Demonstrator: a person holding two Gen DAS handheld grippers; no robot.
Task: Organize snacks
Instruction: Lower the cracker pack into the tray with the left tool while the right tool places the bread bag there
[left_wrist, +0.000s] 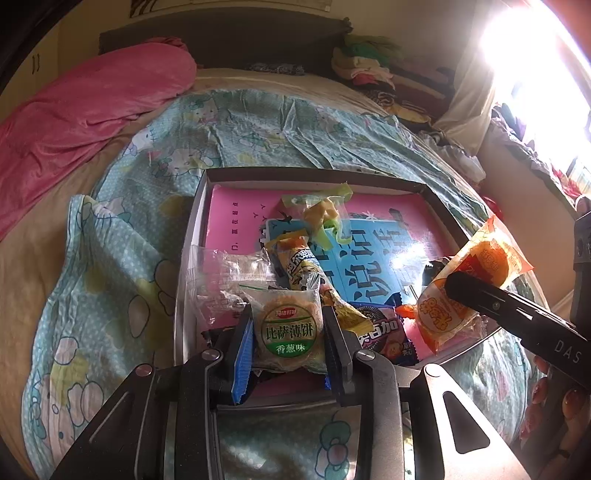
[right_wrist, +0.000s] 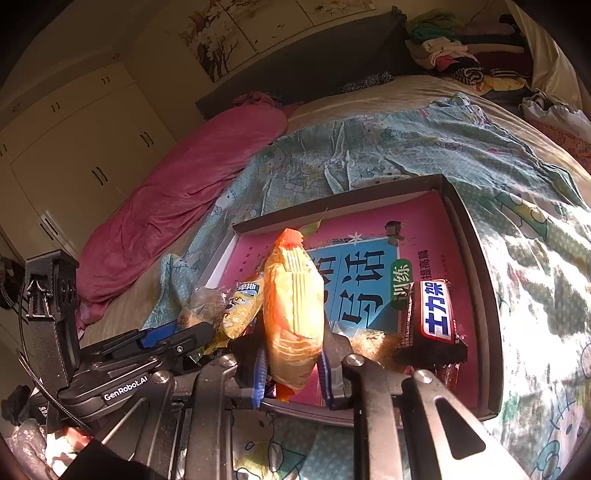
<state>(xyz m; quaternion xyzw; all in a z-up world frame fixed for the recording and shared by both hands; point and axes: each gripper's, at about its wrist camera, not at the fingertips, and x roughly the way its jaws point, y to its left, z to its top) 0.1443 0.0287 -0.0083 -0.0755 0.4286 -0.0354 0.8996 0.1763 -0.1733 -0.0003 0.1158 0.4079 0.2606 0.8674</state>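
I'm pinching a round pizza cracker pack (left_wrist: 287, 334) in my left claw (left_wrist: 290, 345), both pads pressed against its sides: it's showing a clear wrapper, a green label band and a speckled golden biscuit inside, and it's hanging just above the near edge of the shallow tray (left_wrist: 195, 206) sitting on the bed. My right claw (right_wrist: 293, 363) is gripping an orange cake packet (right_wrist: 293, 314) edge-on, its crimped orange tail sticking up, a yellow seam running down the middle; from the left camera the same packet (left_wrist: 476, 291) is showing its orange-and-white face over the tray's right side. Inside the tray, a pink-and-blue book (right_wrist: 369, 236) is lining the bottom, and a dark chocolate bar (right_wrist: 436, 314) with red-and-white lettering is lying at the right, a yellow wafer stick (left_wrist: 295, 262) and a green-wrapped snack (left_wrist: 321, 210) are lying toward the left and middle. A teal cartoon quilt (left_wrist: 122, 236) is spreading under everything.
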